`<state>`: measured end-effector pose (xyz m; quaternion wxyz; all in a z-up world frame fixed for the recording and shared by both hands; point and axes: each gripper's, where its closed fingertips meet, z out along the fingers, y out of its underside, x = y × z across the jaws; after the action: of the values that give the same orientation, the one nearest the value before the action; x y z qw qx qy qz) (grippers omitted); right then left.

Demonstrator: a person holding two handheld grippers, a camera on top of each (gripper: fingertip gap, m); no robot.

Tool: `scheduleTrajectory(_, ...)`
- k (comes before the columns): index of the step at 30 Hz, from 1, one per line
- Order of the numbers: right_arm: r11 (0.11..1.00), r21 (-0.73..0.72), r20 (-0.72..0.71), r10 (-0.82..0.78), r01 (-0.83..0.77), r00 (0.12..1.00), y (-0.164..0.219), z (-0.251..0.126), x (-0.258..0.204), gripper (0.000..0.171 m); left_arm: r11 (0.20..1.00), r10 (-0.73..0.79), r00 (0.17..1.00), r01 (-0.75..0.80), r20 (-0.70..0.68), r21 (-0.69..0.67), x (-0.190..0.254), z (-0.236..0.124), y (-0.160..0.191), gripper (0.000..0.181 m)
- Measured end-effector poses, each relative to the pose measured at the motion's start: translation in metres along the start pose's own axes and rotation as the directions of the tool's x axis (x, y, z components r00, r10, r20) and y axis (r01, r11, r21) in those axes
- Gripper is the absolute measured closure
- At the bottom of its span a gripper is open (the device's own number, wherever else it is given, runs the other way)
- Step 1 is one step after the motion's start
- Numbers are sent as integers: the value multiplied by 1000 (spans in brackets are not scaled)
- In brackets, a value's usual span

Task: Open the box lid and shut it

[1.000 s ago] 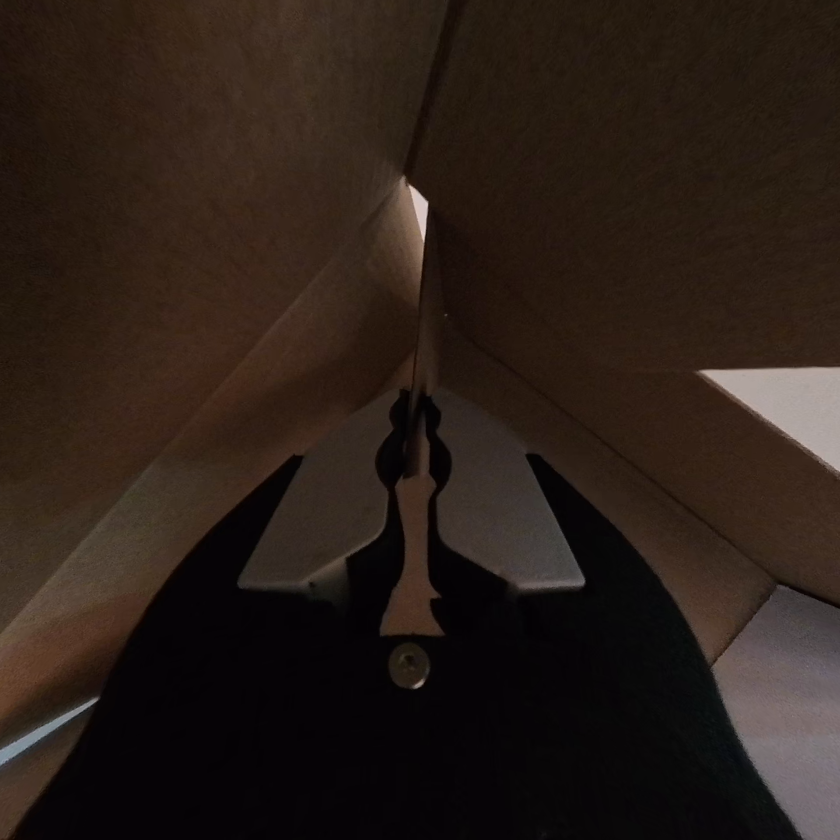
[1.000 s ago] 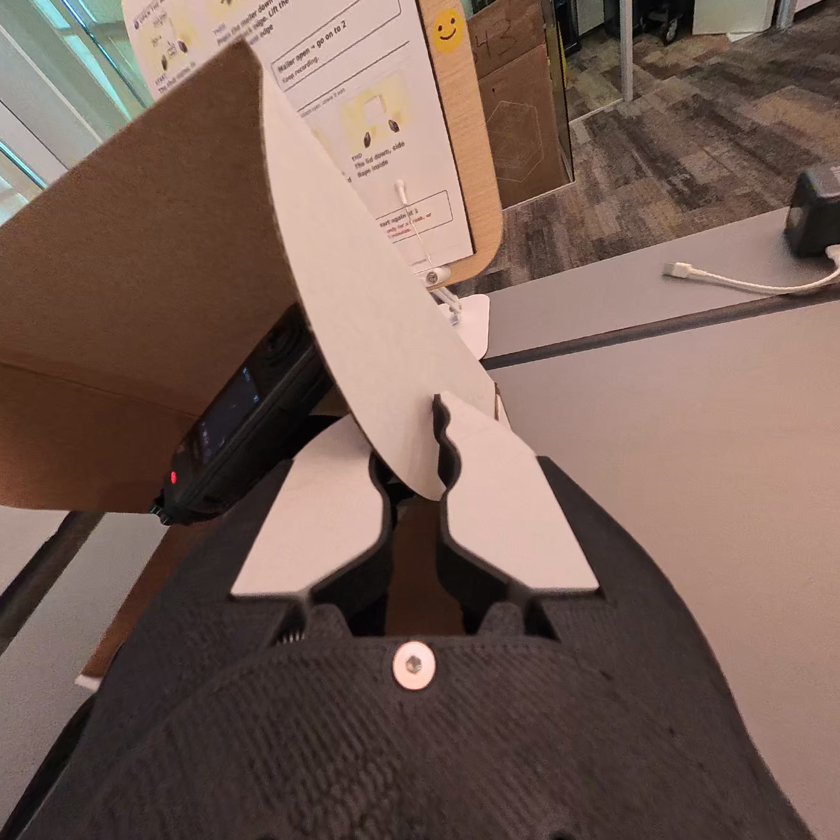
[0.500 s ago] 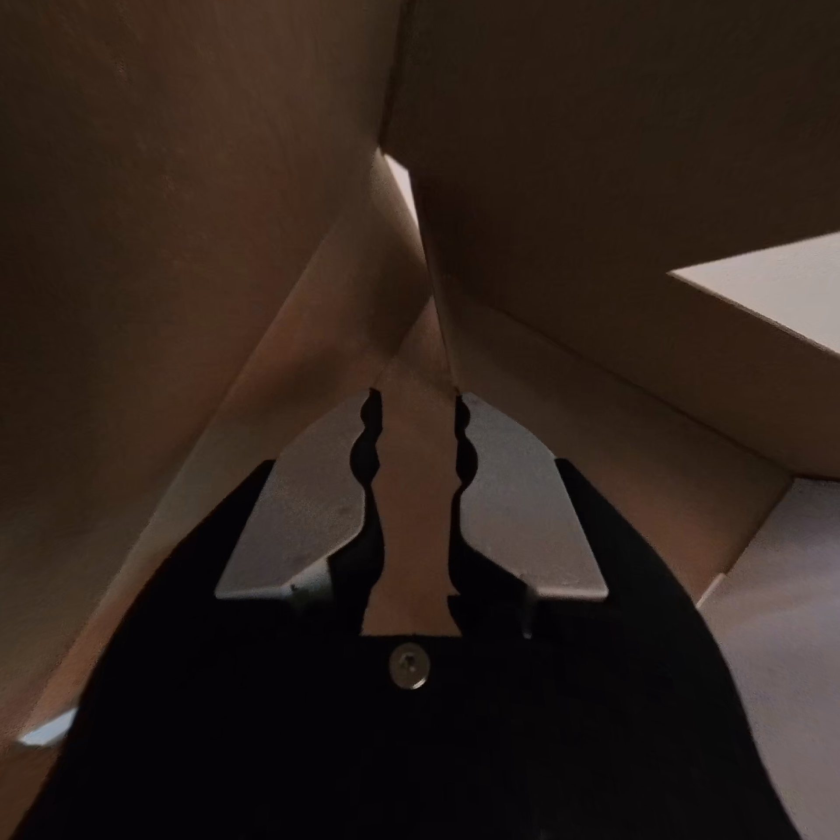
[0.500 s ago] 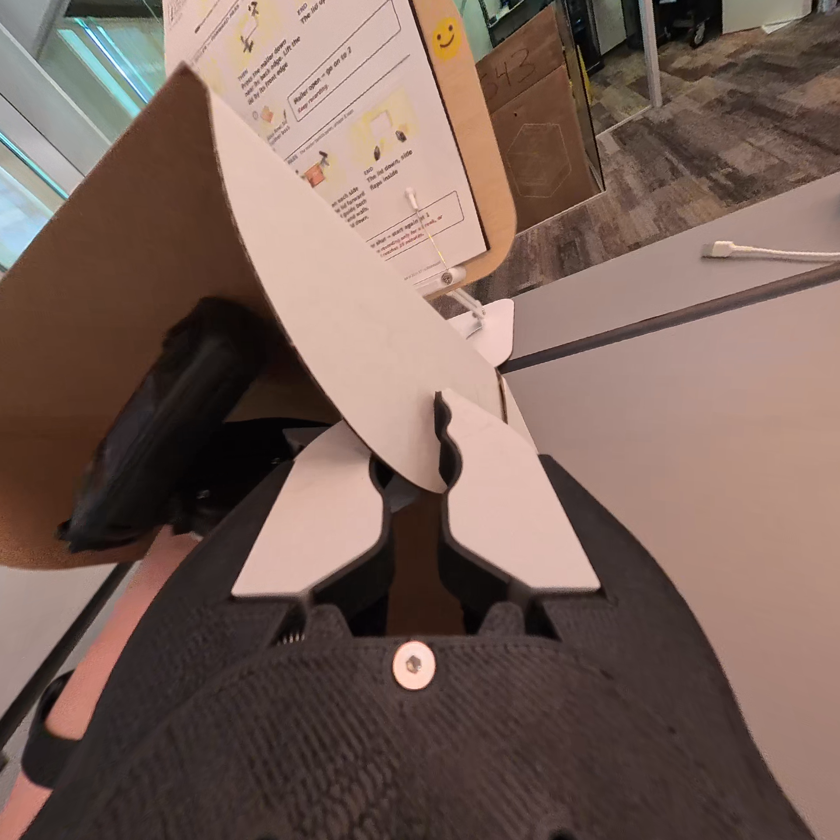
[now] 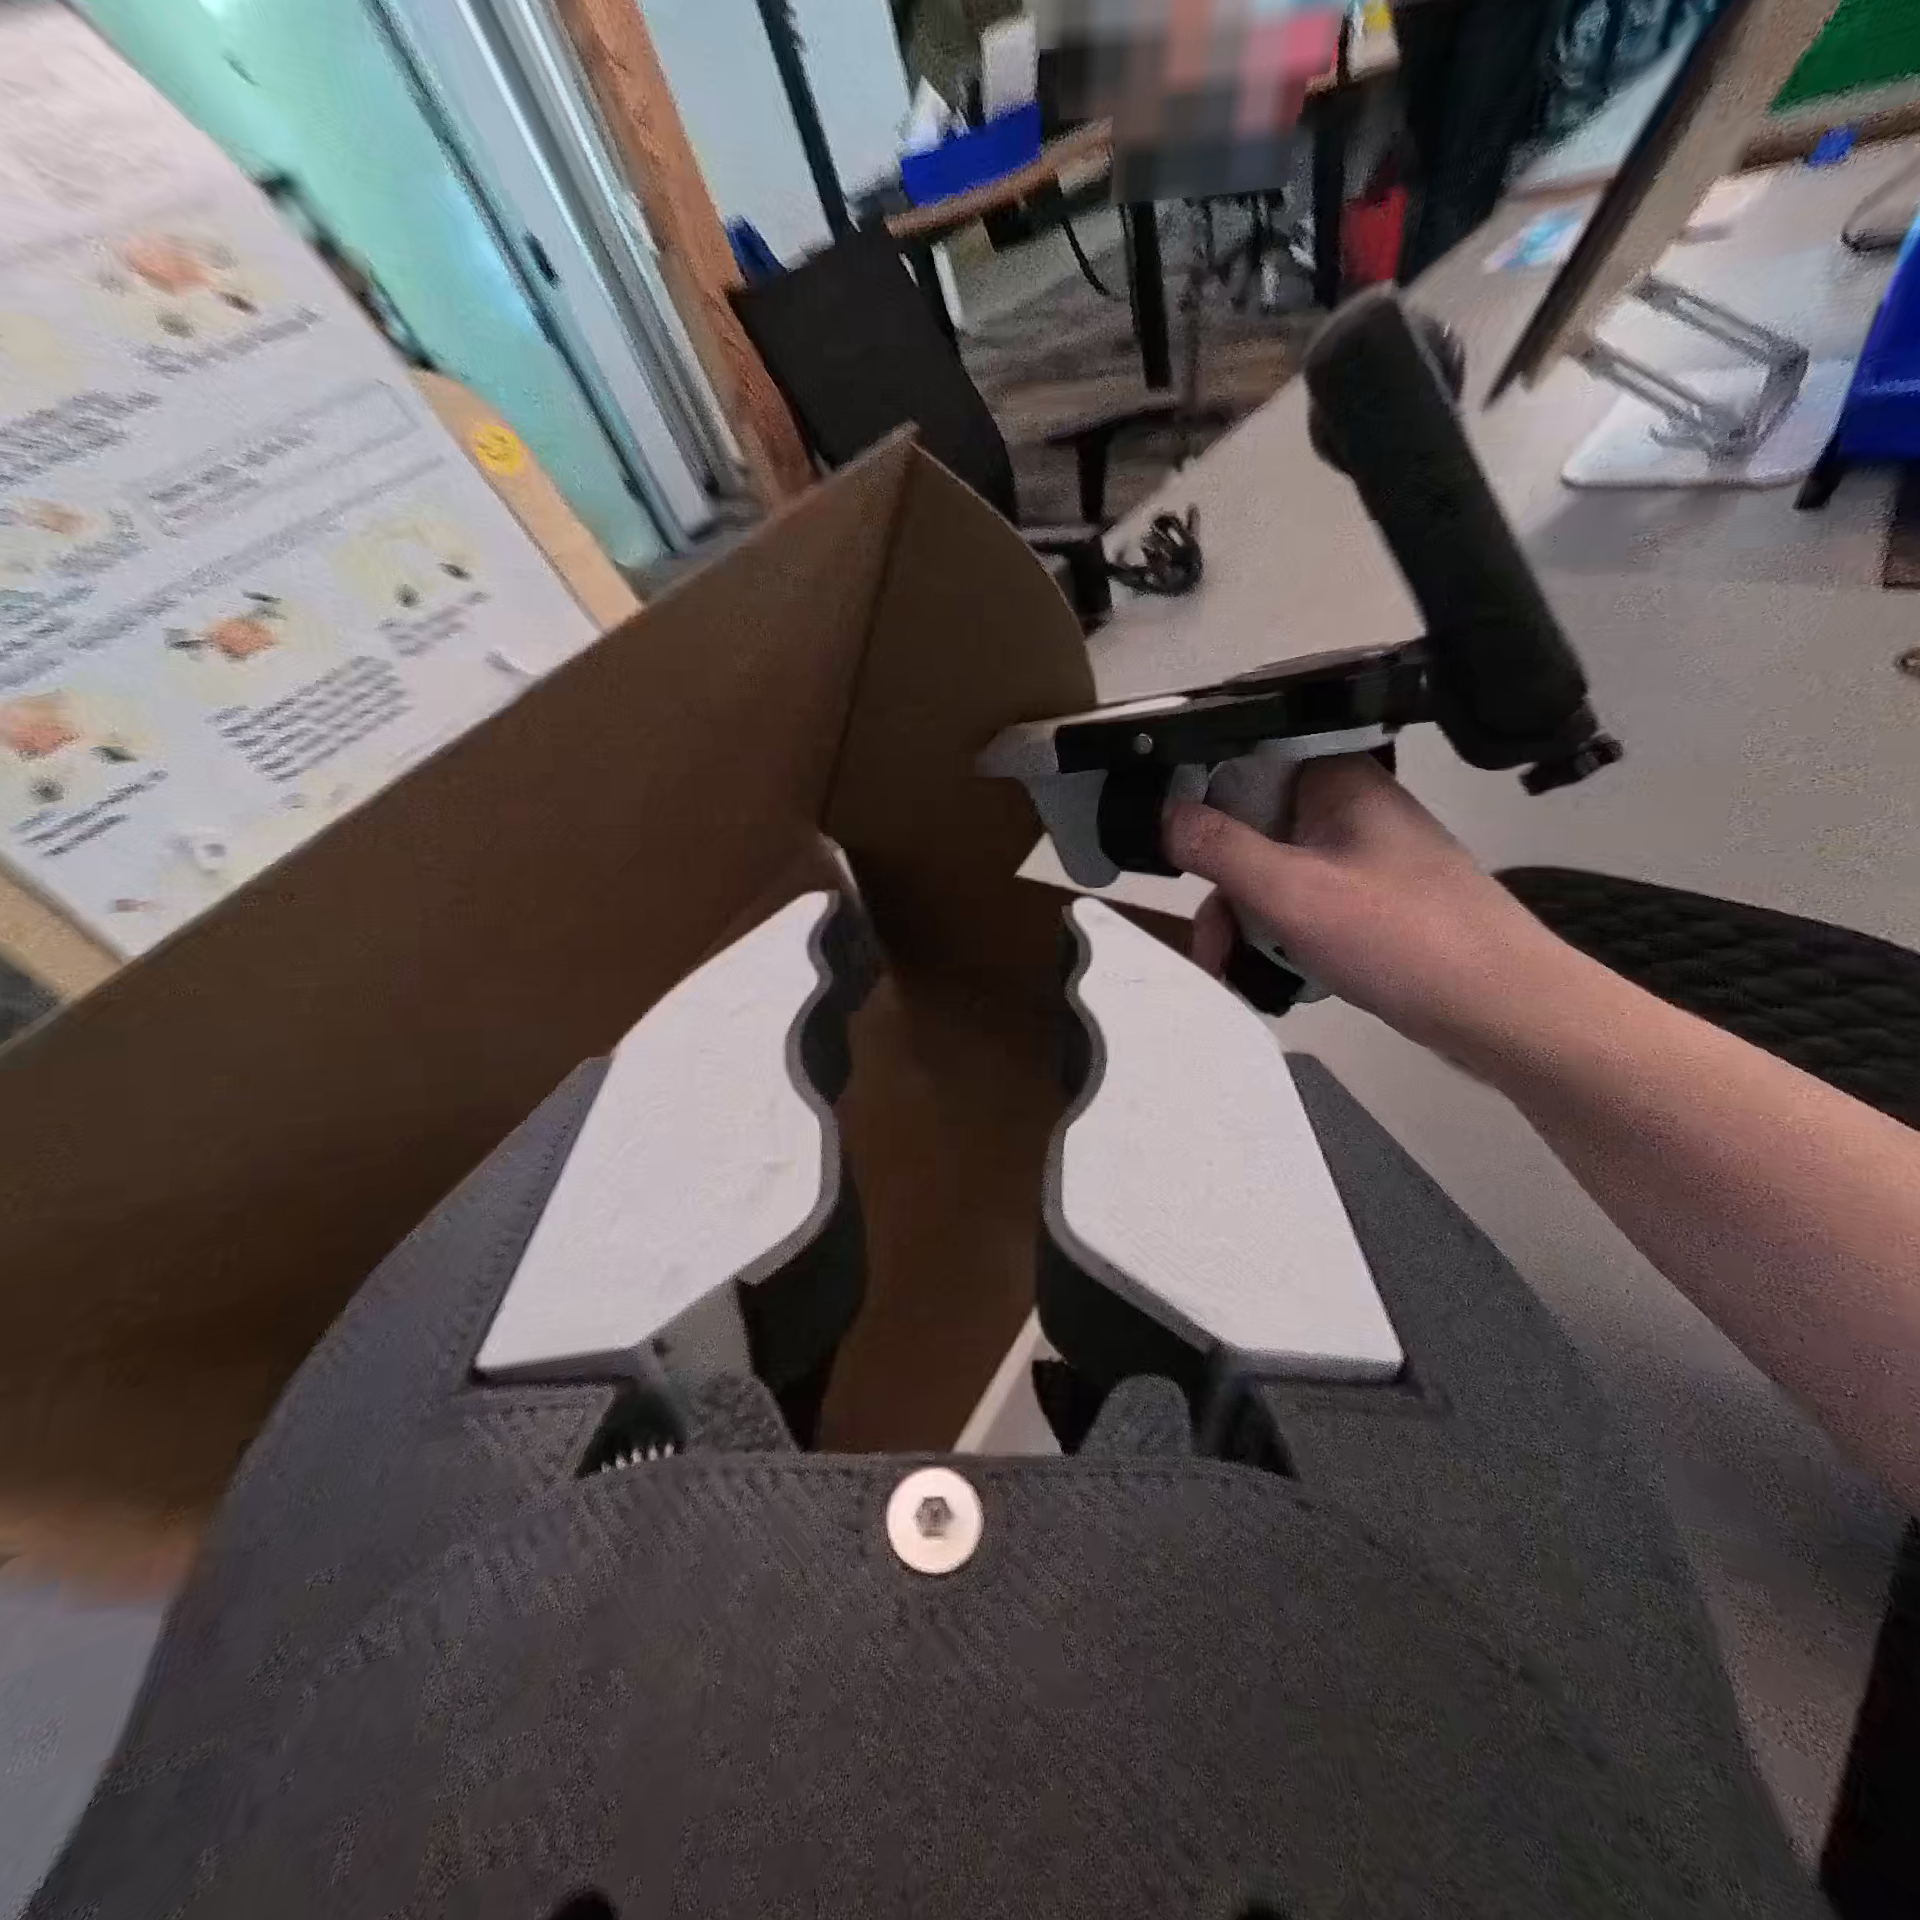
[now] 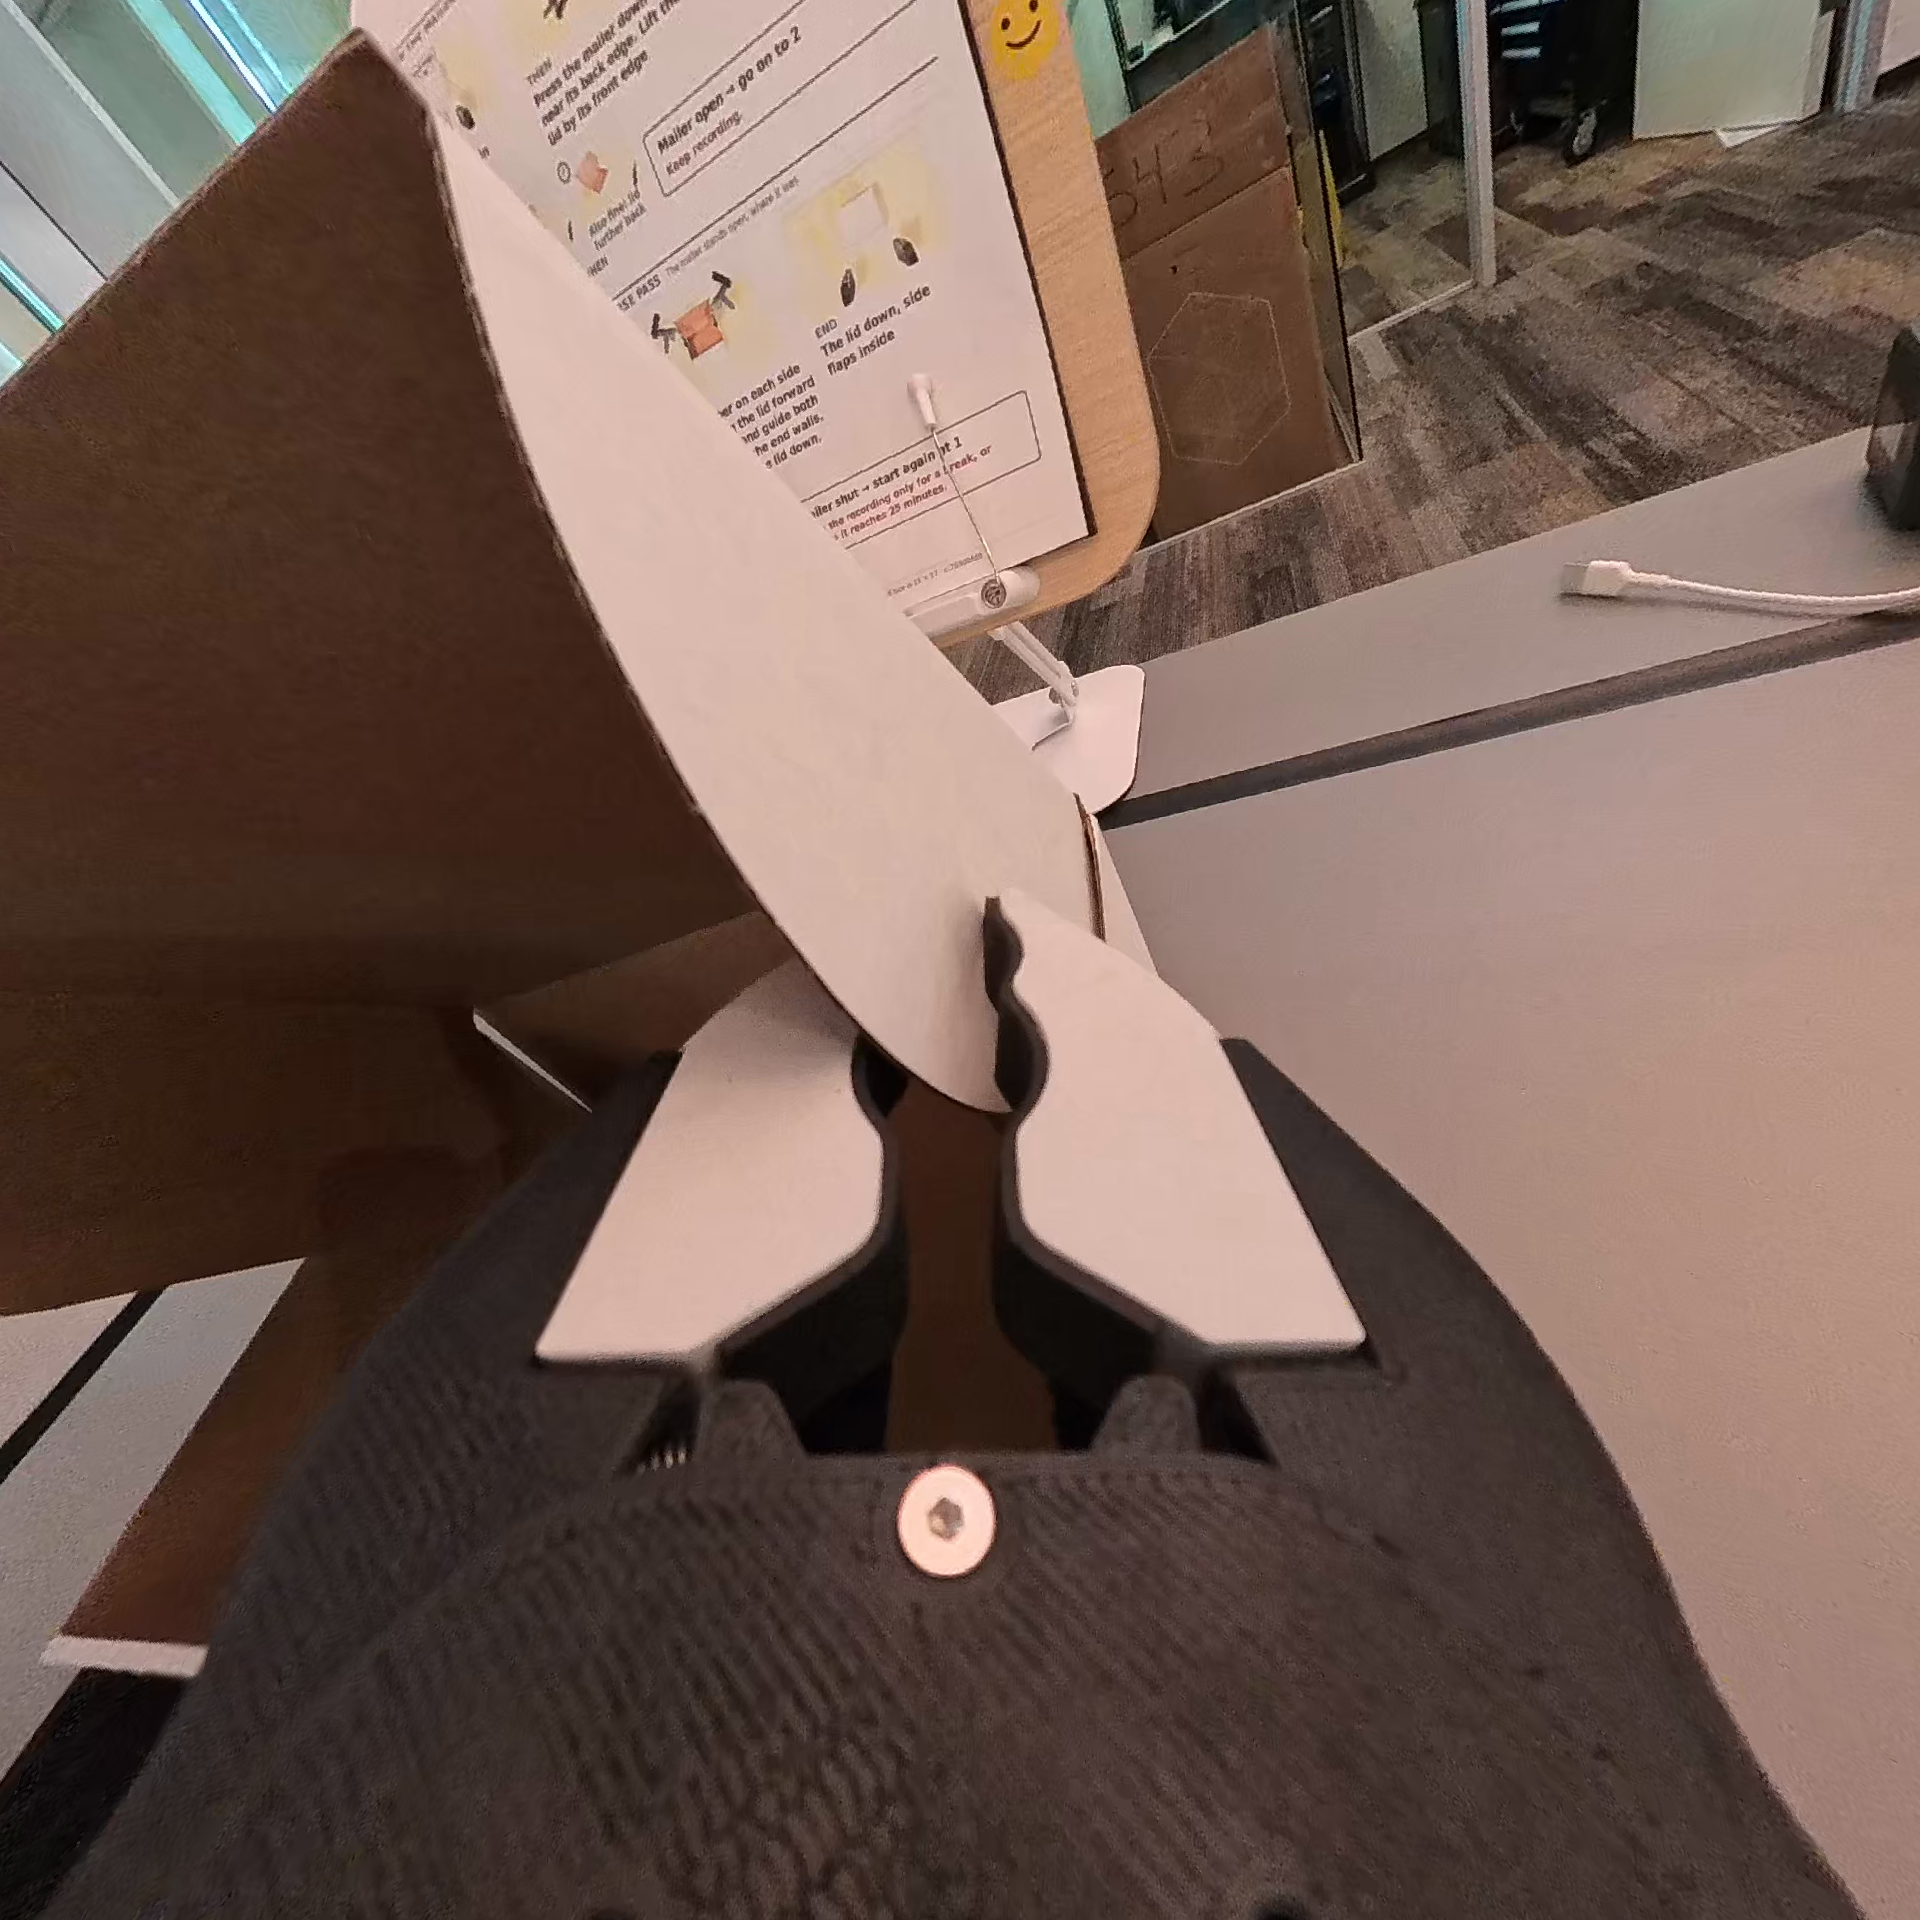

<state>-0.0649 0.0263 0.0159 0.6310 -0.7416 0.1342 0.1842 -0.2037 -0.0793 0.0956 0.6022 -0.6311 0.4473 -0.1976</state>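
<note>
The cardboard box's lid (image 5: 416, 935) stands raised, brown inside toward me; in the right wrist view the lid (image 6: 260, 520) fills the left. Its side flap (image 5: 935, 727), white on the outside (image 6: 727, 623), hangs from the lid's right end. My left gripper (image 5: 945, 925) is open and empty, just in front of this flap and clear of it. My right gripper (image 6: 914, 987) is shut on the flap's lower edge; it also shows in the left wrist view (image 5: 997, 758), held by a hand (image 5: 1351, 914). The box base (image 6: 135, 1558) lies below, mostly hidden.
The box is on a grey table (image 6: 1558, 1039). An instruction board (image 6: 831, 260) on a white stand (image 6: 1081, 717) is behind it. A white cable (image 6: 1714, 597) lies at the far right. A black mesh chair (image 5: 1766, 977) is at the table's right side.
My left gripper let go of the flap it pinched inside the box, opened, and came out from under the lid. My right gripper kept its hold while the lid rose.
</note>
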Motion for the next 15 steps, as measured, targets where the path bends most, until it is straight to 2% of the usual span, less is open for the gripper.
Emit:
scheduleTrajectory(1, 1000, -1, 3, -4, 4, 1000, 0, -1, 0, 158, 999, -14, 999, 12, 50, 44, -6, -18, 0, 144)
scheduleTrajectory(4, 1000, 4, -2, -28, 28, 1000, 0, -4, 1, 158, 987, -76, 942, 25, 326, 157, -56, -70, 12, 138)
scheduleTrajectory(6, 999, 10, -11, -51, 51, 999, 0, -7, 1, 158, 988, -129, 874, 72, 469, 137, -94, -90, 34, 124)
scheduleTrajectory(8, 998, 17, -15, -68, 68, 998, 0, -9, 1, 158, 982, -182, 852, 178, 491, 55, -117, -88, 62, 101)
scheduleTrajectory(10, 996, 20, -17, -83, 83, 996, 0, -10, 0, 157, 960, -250, 856, 280, 453, 0, -127, -74, 82, 91)
scheduleTrajectory(12, 994, 25, -25, -106, 106, 994, 0, -12, 1, 159, 948, -274, 859, 316, 432, -28, -134, -61, 94, 90)
scheduleTrajectory(15, 990, 23, -28, -140, 140, 990, 2, -16, 4, 160, 949, -249, 868, 308, 430, -73, -141, -42, 104, 106)
